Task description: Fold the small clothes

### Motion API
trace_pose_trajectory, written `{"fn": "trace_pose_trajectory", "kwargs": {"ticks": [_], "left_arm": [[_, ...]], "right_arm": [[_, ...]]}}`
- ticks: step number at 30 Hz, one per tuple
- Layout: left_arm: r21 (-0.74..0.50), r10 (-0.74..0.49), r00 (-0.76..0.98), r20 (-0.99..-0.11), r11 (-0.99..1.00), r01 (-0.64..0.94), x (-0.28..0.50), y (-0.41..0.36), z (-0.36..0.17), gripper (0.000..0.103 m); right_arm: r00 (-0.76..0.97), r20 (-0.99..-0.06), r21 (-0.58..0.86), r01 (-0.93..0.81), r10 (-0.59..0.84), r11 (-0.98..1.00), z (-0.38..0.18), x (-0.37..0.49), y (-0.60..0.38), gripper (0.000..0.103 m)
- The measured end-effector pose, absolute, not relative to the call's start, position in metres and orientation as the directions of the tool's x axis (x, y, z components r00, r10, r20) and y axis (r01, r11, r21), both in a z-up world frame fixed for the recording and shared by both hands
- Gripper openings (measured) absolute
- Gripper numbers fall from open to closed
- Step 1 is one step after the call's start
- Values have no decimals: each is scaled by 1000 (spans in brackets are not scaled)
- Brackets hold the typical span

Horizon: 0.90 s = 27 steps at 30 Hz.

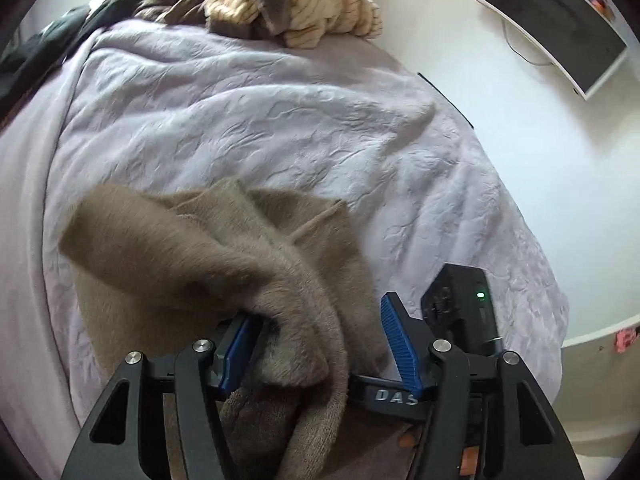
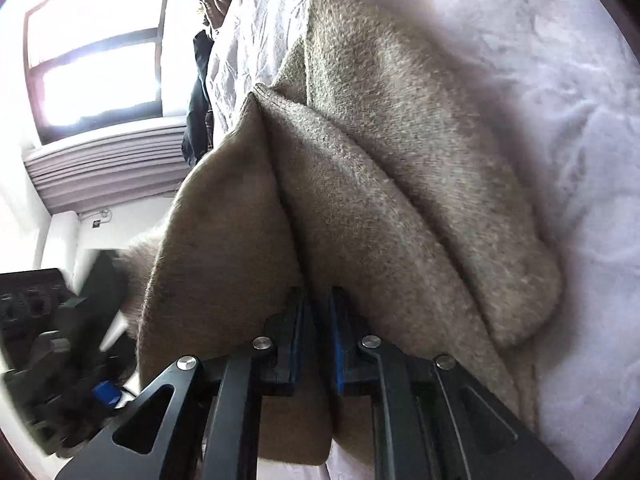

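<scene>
- Right up against the lens, the left gripper (image 1: 320, 344) has its blue pads (image 1: 400, 344) standing well apart with a fold of the taupe fleece garment (image 1: 224, 248) draped loosely through the gap. Nothing is pinched, so I'd call it let go.
- Over on the other side, the right gripper (image 2: 316, 332) has its pads nearly together, and the fleece edge seems clamped between them. Cloth covers the tips, so how deep the bite goes is a guess.
- That garment sits on the lilac bedspread (image 1: 248, 128), bunched in a couple of thick ridges at the near end of the bed, partly lifted by the right side.
- My take on doing this step well: keep the right pinch firm, re-grab a clean corner or hem with the left instead of a random fold, then pull the piece flat before folding it over. Fleece this thick will spring back, so press the crease down.
- Hard to tell: what kind of garment it is, and where its hems or sleeves are.
- More clothes, a tan striped pile (image 1: 296, 4), sit at the far end of the bed, cut off by the frame edge.
</scene>
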State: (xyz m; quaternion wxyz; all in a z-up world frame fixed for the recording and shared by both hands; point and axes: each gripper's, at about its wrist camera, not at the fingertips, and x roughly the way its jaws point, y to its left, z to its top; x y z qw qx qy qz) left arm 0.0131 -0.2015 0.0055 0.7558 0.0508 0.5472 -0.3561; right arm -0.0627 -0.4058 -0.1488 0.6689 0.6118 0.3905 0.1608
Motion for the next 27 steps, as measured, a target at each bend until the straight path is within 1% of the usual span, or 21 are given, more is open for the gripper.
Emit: {"fn": "trace_pose_trajectory", "kwargs": {"ticks": [4, 6, 8, 11, 13, 15, 16, 17, 18, 20, 21, 23, 24, 25, 26, 27], "left_arm": [[-384, -576, 143, -805, 690, 614, 10, -200, 27, 62], [-381, -590, 168, -790, 687, 619, 11, -195, 37, 62], [-351, -566, 216, -796, 722, 597, 14, -181, 40, 62], [-330, -509, 248, -824, 788, 520, 29, -151, 29, 62], [-298, -449, 255, -857, 833, 466, 37, -130, 14, 62], [-263, -387, 256, -886, 873, 411, 43, -108, -2, 62], [-248, -360, 259, -897, 891, 381, 44, -96, -10, 62], [-236, -337, 261, -904, 906, 352, 45, -85, -17, 62], [-230, -324, 261, -909, 914, 334, 45, -77, -23, 62], [-220, -297, 249, -922, 930, 295, 46, -61, -35, 62], [-215, -287, 242, -927, 935, 283, 45, -56, -41, 62], [-206, -271, 231, -934, 941, 269, 43, -51, -49, 62], [-207, -271, 230, -935, 942, 266, 42, -49, -51, 62], [-207, -269, 233, -935, 943, 259, 41, -48, -53, 62], [-204, -265, 236, -935, 946, 253, 41, -49, -53, 62], [-199, -261, 239, -935, 947, 252, 41, -50, -52, 62]], "right_arm": [[681, -269, 958, 265, 681, 113, -153, -59, -406, 14], [689, -255, 959, 270, 678, 86, -159, -64, -409, 14], [702, -237, 962, 267, 672, 60, -162, -69, -410, 14], [740, -188, 969, 248, 646, -1, -163, -73, -412, 16], [779, -111, 969, 222, 617, -106, -171, -83, -418, 23], [818, -32, 957, 191, 574, -219, -180, -90, -423, 39], [834, 14, 949, 163, 551, -271, -183, -93, -425, 43], [846, 60, 941, 129, 530, -312, -184, -94, -427, 55], [851, 80, 939, 111, 520, -326, -183, -94, -429, 64], [833, 47, 955, 124, 551, -268, -174, -86, -431, 68], [810, 5, 967, 144, 587, -208, -168, -79, -431, 68], [742, -111, 980, 193, 662, -53, -151, -64, -424, 67], [716, -162, 979, 200, 679, 22, -143, -56, -421, 64], [686, -234, 970, 209, 689, 121, -133, -48, -417, 51], [644, -338, 941, 226, 686, 252, -122, -39, -412, 23], [607, -444, 893, 235, 660, 384, -109, -30, -405, 18]]}}
